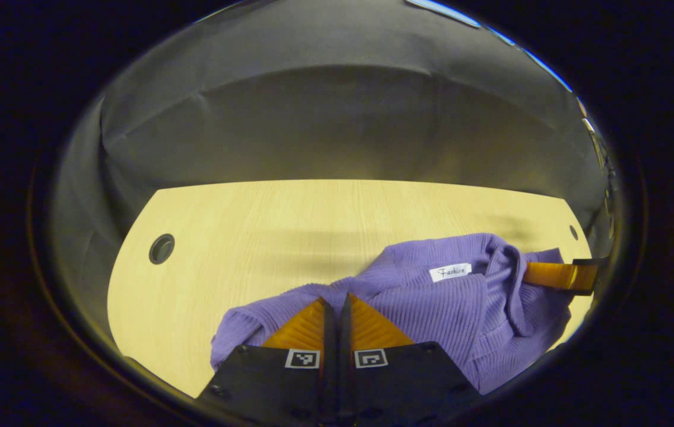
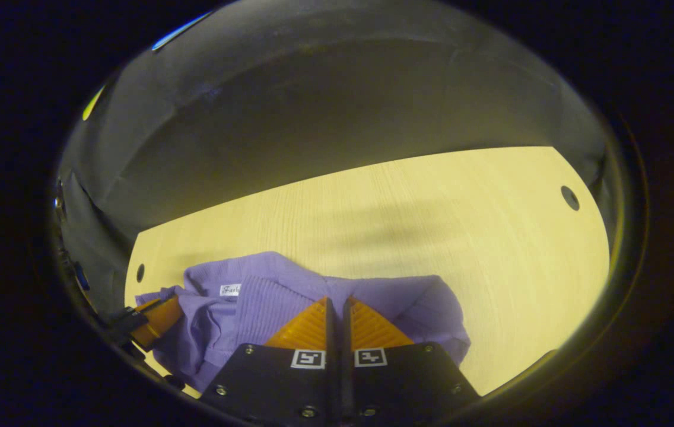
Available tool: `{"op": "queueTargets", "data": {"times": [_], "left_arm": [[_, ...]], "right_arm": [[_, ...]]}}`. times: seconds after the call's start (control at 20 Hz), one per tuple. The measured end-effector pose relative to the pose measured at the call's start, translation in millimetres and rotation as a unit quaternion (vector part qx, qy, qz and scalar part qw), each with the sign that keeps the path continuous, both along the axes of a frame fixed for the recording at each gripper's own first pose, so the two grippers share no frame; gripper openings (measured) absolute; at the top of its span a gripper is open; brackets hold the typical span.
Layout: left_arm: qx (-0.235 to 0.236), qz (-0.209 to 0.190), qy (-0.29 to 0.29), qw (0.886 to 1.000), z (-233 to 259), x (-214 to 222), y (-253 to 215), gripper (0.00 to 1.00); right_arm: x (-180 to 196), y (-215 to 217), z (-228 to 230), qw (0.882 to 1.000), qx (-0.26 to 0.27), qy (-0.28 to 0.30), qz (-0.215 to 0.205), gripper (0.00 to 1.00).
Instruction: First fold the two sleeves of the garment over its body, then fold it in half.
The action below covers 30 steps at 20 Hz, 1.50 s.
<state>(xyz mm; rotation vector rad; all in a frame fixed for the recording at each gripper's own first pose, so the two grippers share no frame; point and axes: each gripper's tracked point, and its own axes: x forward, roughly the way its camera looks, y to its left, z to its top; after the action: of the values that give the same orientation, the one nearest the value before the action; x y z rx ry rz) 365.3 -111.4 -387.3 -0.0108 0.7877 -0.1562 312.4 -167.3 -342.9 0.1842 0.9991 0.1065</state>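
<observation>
A purple ribbed garment (image 1: 432, 302) with a white neck label (image 1: 451, 272) lies bunched on the pale wooden table (image 1: 289, 225). My left gripper (image 1: 337, 298) is shut, its tips pinching the garment's near edge. At the right of the left gripper view, my right gripper (image 1: 536, 274) grips a gathered fold beside the collar. In the right gripper view the garment (image 2: 266, 296) spreads under my right gripper (image 2: 337, 300), shut on its cloth. The left gripper (image 2: 168, 308) holds the bunched far-left end, near the label (image 2: 230, 290).
The table (image 2: 461, 237) has a large cable hole (image 1: 161, 248) at one end and a smaller hole (image 2: 569, 197) at the other. Dark booth cloth surrounds the table on all far sides.
</observation>
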Motion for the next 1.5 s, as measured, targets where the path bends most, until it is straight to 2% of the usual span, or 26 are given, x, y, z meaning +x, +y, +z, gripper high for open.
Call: {"op": "queueTargets", "data": {"times": [0.1,0.15,0.25,0.7,0.75,0.8,0.95,1.0,1.1,1.15,1.5], "left_arm": [[-0.001,0.006,-0.002,1.000,0.4,0.3,0.1,0.07],[-0.003,0.010,-0.002,1.000,0.8,0.8,-0.7,0.07],[-0.003,0.014,0.002,1.000,2.8,-2.3,-1.9,0.07],[-0.013,0.001,-0.017,1.000,26.5,-11.2,-6.4,0.11],[-0.014,-0.001,-0.023,1.000,30.7,-12.3,-7.5,0.18],[-0.012,-0.003,-0.028,1.000,37.2,-15.7,-8.0,0.19],[-0.014,-0.014,-0.040,0.999,53.3,-24.3,-14.5,0.35],[-0.014,-0.018,-0.046,0.999,58.9,-26.8,-18.4,0.42],[-0.016,-0.027,-0.057,0.998,68.5,-34.4,-23.5,0.42],[-0.017,-0.034,-0.063,0.997,75.4,-38.6,-26.6,0.48],[-0.027,-0.049,-0.145,0.988,155.1,-88.2,-35.8,0.49]], "right_arm": [[-0.6,0.8,0.9,1.000,0.000,-0.007,0.000,0.07],[-2.5,1.3,0.7,1.000,0.000,-0.006,0.003,0.04],[-4.5,1.8,3.1,1.000,-0.002,-0.007,0.007,0.11],[-9.2,1.0,36.1,0.999,0.003,-0.040,0.005,0.13],[-11.0,3.2,37.0,0.999,0.004,-0.042,0.007,0.18],[-11.8,2.6,40.2,0.999,0.003,-0.046,0.006,0.20],[-18.9,2.7,47.8,0.998,0.001,-0.053,0.015,0.49],[-20.8,2.6,51.4,0.998,0.001,-0.057,0.015,0.49],[-27.1,2.6,63.5,0.998,0.005,-0.069,0.013,0.51],[-31.1,2.6,69.2,0.997,0.006,-0.075,0.013,0.51],[-70.1,5.6,142.4,0.986,-0.003,-0.163,0.026,0.51]]}}
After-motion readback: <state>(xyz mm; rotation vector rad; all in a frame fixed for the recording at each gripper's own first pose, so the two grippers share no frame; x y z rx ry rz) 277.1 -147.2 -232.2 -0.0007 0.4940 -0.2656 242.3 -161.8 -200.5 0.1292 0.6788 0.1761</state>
